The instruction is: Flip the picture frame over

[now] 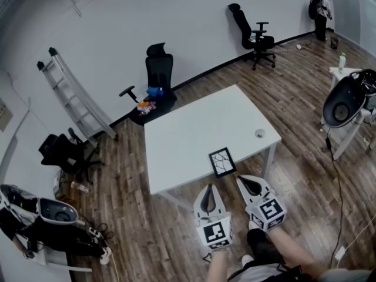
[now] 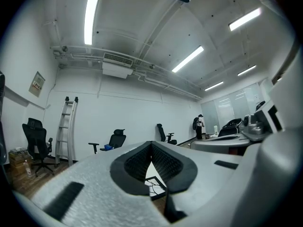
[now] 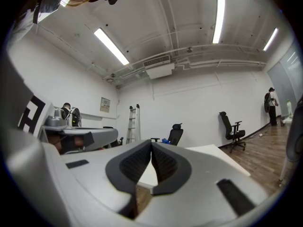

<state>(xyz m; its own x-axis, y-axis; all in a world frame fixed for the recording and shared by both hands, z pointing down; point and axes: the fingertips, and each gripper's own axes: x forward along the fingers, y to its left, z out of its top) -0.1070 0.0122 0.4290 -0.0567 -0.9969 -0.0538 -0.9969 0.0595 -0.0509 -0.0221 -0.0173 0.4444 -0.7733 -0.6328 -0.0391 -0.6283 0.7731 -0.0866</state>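
Now, picture frame [image 1: 222, 161] flat on table [image 1: 194, 128], long axis pointing away, left claw [image 1: 210, 186], right claw [image 1: 240, 178] both closed

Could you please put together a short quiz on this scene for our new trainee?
1. True or false: the picture frame lies flat on the white table, near the edge closest to the person.
2. Choose one. The left tongs and the right tongs are: A) both shut and empty; B) both wide open; C) shut on the frame.
3. Fill in: the frame lies with its ___ side facing up.

Key: 1 true. 2 A: both pairs are short of the frame and hold nothing. 3 picture: dark lines on white show inside the black border.
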